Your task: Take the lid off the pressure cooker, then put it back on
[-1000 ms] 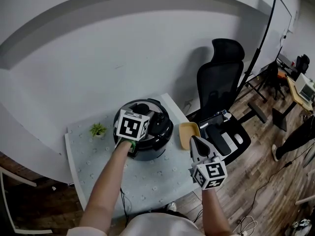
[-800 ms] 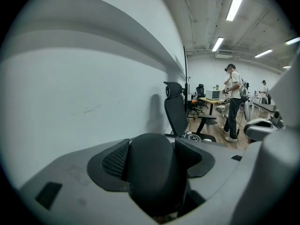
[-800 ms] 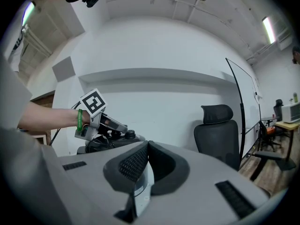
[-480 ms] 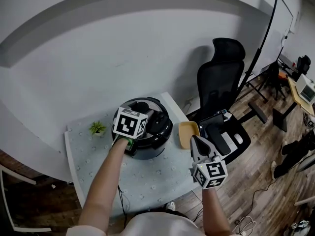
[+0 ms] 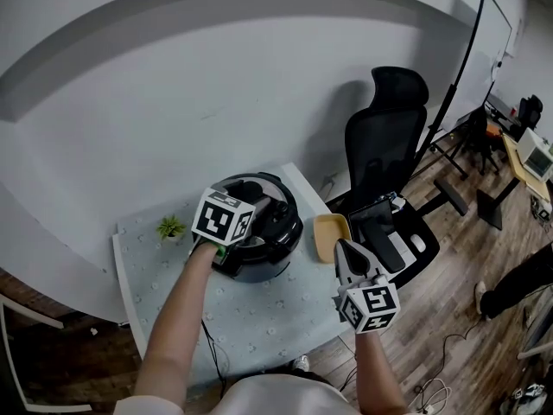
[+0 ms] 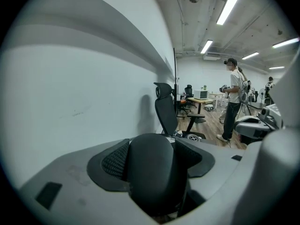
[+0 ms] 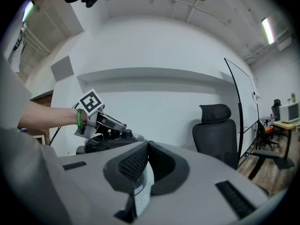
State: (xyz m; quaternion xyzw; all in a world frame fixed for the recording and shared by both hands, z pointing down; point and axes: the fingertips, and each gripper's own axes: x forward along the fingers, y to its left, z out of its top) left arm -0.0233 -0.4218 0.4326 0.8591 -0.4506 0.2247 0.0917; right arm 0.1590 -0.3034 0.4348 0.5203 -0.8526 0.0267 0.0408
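A black pressure cooker (image 5: 268,236) stands on the small white table (image 5: 259,318), its lid on top. My left gripper (image 5: 249,207) reaches over the lid from the near side. In the left gripper view its jaws close round the lid's rounded black handle (image 6: 152,170), which fills the gap between the pads. The right gripper view shows the left gripper (image 7: 107,121) lying across the cooker (image 7: 96,145). My right gripper (image 5: 344,254) hangs off the table's right edge, pads together with nothing between them (image 7: 146,161).
A small green plant (image 5: 171,226) sits at the table's back left. A tan dish (image 5: 331,234) lies at its right edge. A black office chair (image 5: 387,167) stands close on the right. A person (image 6: 233,102) stands far off across the wooden floor.
The left gripper's marker cube has shifted a little to the left and tilted while staying on the lid handle. The right gripper has not moved.
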